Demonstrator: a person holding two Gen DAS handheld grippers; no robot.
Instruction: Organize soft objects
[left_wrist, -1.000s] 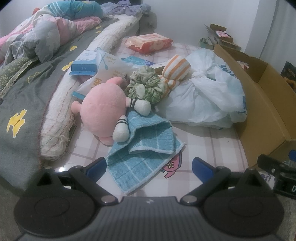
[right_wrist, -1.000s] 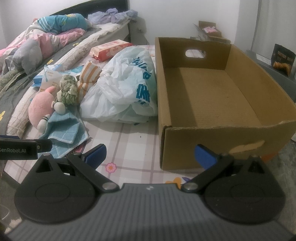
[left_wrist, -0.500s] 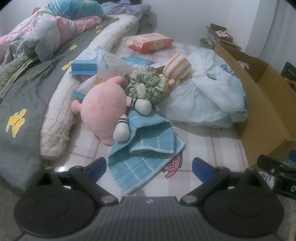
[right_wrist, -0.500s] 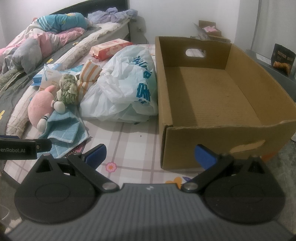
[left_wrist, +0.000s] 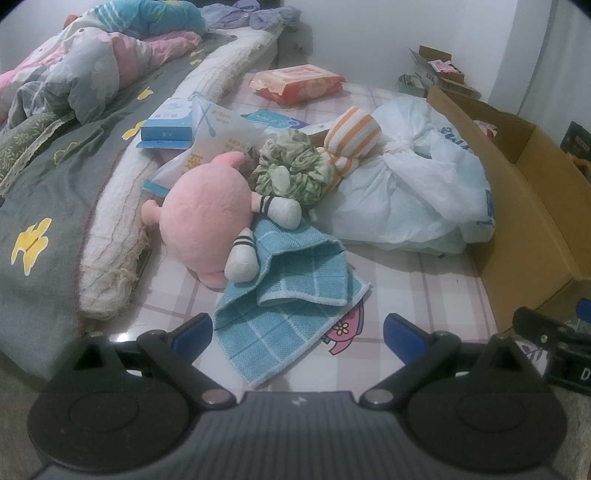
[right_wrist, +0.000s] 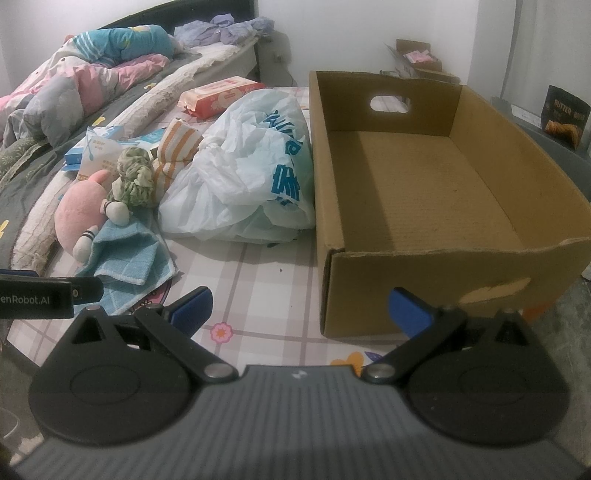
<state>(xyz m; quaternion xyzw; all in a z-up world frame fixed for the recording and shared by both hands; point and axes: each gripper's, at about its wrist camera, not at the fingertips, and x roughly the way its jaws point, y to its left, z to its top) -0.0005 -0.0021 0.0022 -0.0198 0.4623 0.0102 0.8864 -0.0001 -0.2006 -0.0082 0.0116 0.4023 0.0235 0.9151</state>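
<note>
Your left gripper (left_wrist: 298, 328) hangs low over the checked tabletop (left_wrist: 417, 273), its blue-tipped jaws spread wide with nothing between them; the near corner of the blue checked cloth (left_wrist: 284, 291) lies just ahead of the left fingertip. Your right gripper (right_wrist: 300, 305) is likewise spread wide and empty, facing the near left corner of the cardboard box (right_wrist: 424, 273) (part of the left gripper shows at the left edge of this view).

The soft objects sit in a cluster on the tabletop, to the left of the box. The pink plush toy (left_wrist: 207, 218) lies on its side, its striped white limbs resting on the blue checked cloth, which is crumpled and partly folded over itself. Touching the plush toy's far side is a green ruffled scrunchie (left_wrist: 291, 170), and just beyond that an orange-and-white striped cloth bundle (left_wrist: 351, 136) leans against a white plastic bag (left_wrist: 417, 192) tied in a knot. The bag rests against the box's left wall.

The cardboard box is open at the top and holds nothing visible in the right wrist view; a handle slot is cut in its far wall.

Behind the cluster lie a pack of wipes (left_wrist: 299, 81), a small blue carton (left_wrist: 170, 125) and a white packet of cotton swabs (left_wrist: 214, 129). A bed with rumpled bedding (left_wrist: 85, 70) runs along the left.
</note>
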